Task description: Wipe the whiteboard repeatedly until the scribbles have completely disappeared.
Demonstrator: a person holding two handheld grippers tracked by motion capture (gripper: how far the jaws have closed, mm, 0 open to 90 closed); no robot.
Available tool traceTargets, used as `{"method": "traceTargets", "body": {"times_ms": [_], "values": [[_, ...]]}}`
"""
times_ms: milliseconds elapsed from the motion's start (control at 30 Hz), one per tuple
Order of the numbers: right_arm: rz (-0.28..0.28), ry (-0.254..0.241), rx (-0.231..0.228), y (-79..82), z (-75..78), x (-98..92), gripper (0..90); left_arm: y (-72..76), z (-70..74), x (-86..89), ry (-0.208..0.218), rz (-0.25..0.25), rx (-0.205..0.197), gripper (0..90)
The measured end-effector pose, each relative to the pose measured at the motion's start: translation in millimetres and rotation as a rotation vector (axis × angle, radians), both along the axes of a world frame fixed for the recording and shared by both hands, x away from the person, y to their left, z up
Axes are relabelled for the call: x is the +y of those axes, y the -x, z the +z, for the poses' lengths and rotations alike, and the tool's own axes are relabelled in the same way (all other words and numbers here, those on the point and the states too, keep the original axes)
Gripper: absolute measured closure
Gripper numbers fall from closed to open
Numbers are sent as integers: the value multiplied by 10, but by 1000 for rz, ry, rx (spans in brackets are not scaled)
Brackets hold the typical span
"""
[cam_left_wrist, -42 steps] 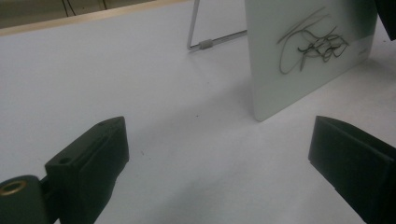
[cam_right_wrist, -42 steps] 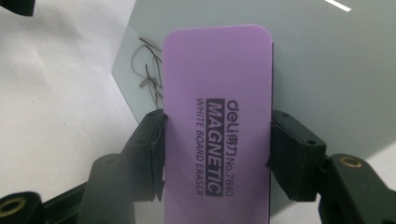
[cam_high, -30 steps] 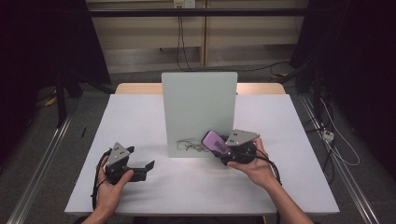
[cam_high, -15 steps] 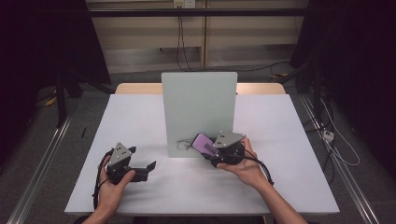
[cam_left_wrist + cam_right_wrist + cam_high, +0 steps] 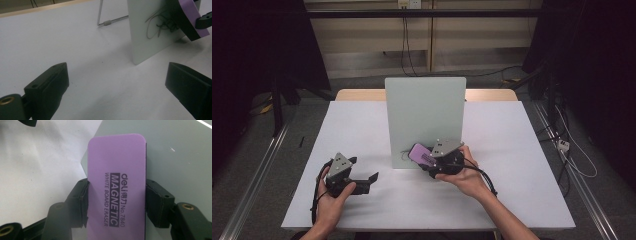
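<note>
Right gripper view has the right claw (image 5: 116,202) clamped on a purple whiteboard eraser (image 5: 117,185), one jaw pressing each long edge, its printed face toward the camera. Just beyond the eraser stands an upright whiteboard (image 5: 425,120) on the white worktop (image 5: 512,150), with dark scribbles (image 5: 160,23) low on its face close by the eraser. Well off to the side, the left claw (image 5: 371,179) rests on the worktop with jaws spread wide, gripping nothing.
</note>
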State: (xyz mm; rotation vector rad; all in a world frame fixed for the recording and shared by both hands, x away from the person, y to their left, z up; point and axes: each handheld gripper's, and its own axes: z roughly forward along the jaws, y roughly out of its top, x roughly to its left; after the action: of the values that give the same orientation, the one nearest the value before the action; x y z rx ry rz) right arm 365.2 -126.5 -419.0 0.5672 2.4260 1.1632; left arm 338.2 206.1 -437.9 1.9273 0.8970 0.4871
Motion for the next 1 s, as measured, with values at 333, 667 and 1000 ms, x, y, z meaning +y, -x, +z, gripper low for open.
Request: {"method": "traceTargets", "body": {"times_ms": [333, 667, 1000], "values": [[26, -15, 10, -44, -31, 203, 417, -5, -1, -6, 0, -5, 1, 51], [49, -11, 18, -64, -66, 349, 417, -3, 1, 5, 5, 0, 2, 51], [-13, -29, -9, -32, 88, -32, 418, 7, 7, 34, 9, 9, -3, 51]]}}
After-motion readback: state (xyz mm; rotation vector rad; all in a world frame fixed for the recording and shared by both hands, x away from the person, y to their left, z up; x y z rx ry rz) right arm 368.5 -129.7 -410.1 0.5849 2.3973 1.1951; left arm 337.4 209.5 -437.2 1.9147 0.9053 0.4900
